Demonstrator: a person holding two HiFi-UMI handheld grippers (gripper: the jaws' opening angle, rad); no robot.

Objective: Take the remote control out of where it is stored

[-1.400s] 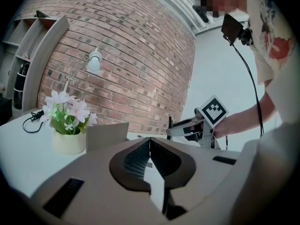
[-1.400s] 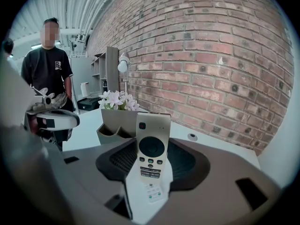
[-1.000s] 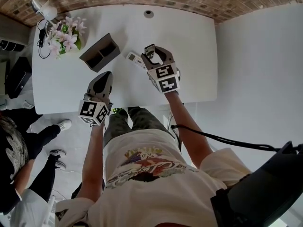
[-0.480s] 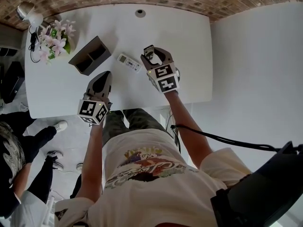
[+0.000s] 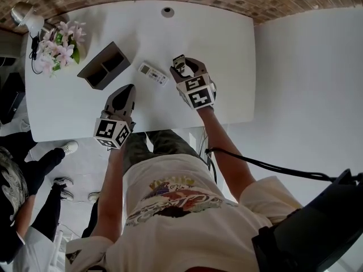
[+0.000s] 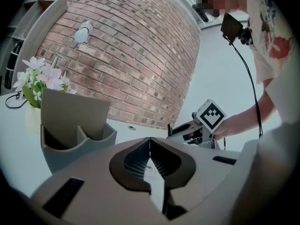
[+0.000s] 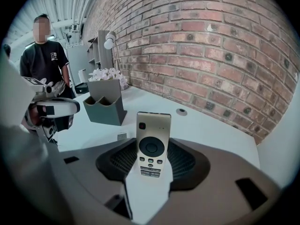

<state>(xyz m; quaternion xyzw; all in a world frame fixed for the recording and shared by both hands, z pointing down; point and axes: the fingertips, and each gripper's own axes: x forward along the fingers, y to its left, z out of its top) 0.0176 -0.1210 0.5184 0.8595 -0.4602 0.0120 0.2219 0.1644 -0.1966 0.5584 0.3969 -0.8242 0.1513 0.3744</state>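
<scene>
grippers: I run two, left gripper [image 5: 128, 90] and right gripper [image 5: 182, 66]
remotes: two; gold remote [image 7: 151, 146] between my right jaws, white remote [image 5: 153, 73] just left of that gripper
holder [image 5: 104, 66]: one, two pockets, ahead of left gripper
flower pot [image 5: 57, 45]: one, beyond the holder
lamp [image 5: 25, 11]: one
table [image 5: 227, 50]: one
bystander [image 7: 47, 62]: one I can count

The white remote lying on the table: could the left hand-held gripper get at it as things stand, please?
Probably yes: the white remote lies on open table just beyond the left hand-held gripper, clear of the grey holder, nothing between; its shut jaws would need opening.
</scene>
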